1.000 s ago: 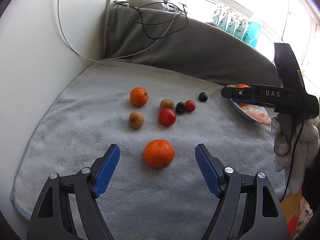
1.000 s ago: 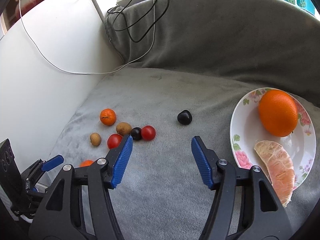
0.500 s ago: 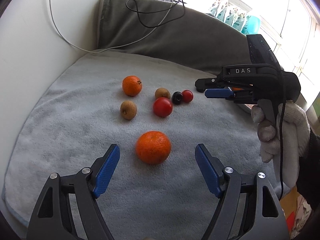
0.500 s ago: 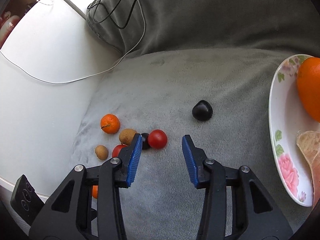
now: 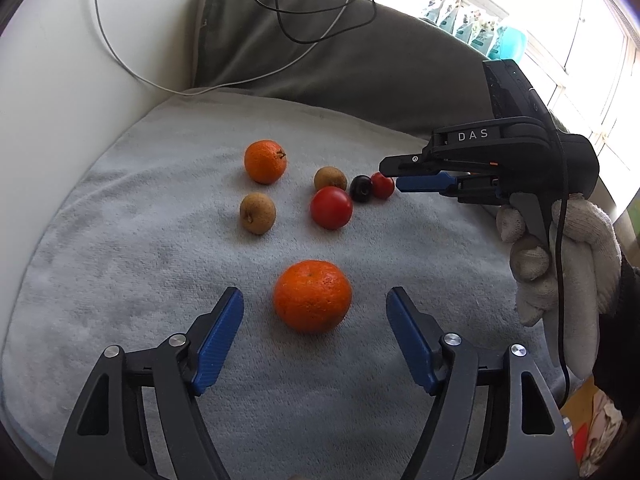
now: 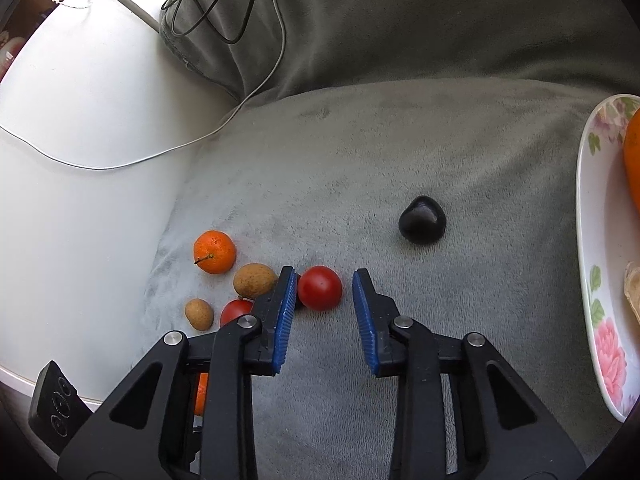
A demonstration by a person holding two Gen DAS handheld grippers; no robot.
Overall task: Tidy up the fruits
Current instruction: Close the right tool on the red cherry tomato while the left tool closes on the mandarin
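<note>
Fruits lie on a grey towel (image 5: 140,248). My left gripper (image 5: 315,306) is open, its jaws on either side of a large orange (image 5: 312,296), not touching it. Beyond lie a small orange (image 5: 265,161), two brown fruits (image 5: 257,213) (image 5: 330,178), a big red tomato (image 5: 331,207), a dark plum (image 5: 361,188) and a small red tomato (image 5: 383,185). My right gripper (image 6: 324,282) is open, its tips just short of the small red tomato (image 6: 319,287); it also shows in the left wrist view (image 5: 390,178). Another dark fruit (image 6: 422,220) lies alone.
A flowered plate (image 6: 596,280) at the right edge holds an orange (image 6: 633,160) and a peeled segment. A grey cushion (image 5: 360,60) with cables rises behind the towel. A white wall (image 5: 60,92) borders the left side. A gloved hand (image 5: 560,248) holds the right gripper.
My right gripper has moved left and down toward the small red tomato, and its jaws have narrowed. My left gripper has stayed open around the large orange.
</note>
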